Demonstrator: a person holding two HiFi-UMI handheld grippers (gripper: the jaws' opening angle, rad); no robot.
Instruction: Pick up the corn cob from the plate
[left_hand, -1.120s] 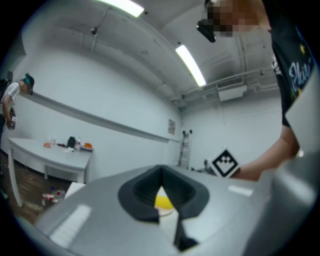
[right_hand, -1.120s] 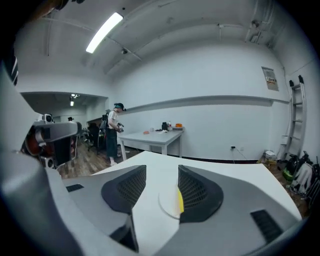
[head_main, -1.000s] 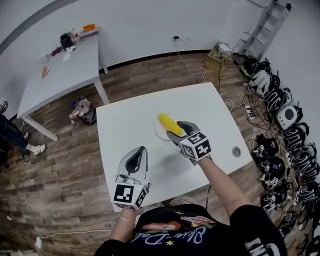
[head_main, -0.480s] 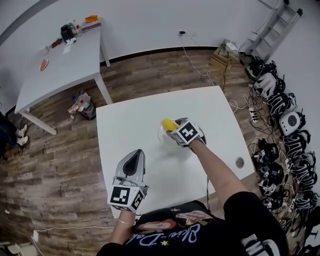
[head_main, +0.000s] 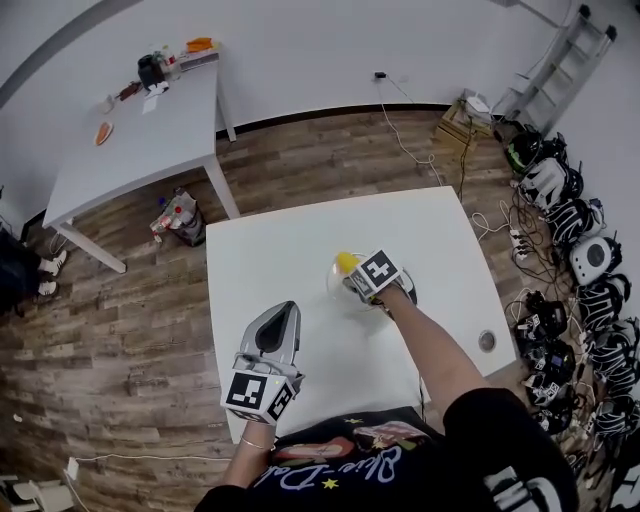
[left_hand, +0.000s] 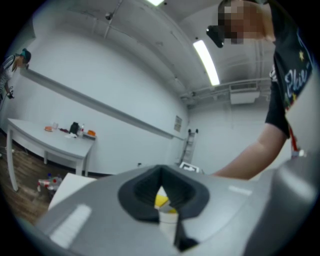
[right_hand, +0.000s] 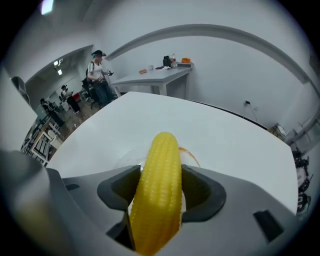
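Observation:
A yellow corn cob (right_hand: 160, 185) lies on a pale plate (right_hand: 120, 160) in the middle of the white table (head_main: 290, 250). My right gripper (right_hand: 160, 172) points steeply down over it. Its jaws stand wide, one on each side of the cob, close to its sides but not squeezing it. In the head view the right gripper (head_main: 352, 275) covers most of the corn cob (head_main: 346, 262), so only its far end shows above the plate (head_main: 331, 280). My left gripper (head_main: 285, 310) is held level near the table's front edge, shut with nothing in it.
A small round disc (head_main: 487, 340) sits near the table's right edge. A second table (head_main: 140, 130) with small items stands at the back left, with bags (head_main: 180, 220) on the floor beside it. Headsets and cables (head_main: 580, 260) line the right wall, near a ladder (head_main: 560, 50).
My right gripper has come down and tipped forward over the plate, so the corn cob now lies between its jaws. The left gripper has shifted a little and stays shut.

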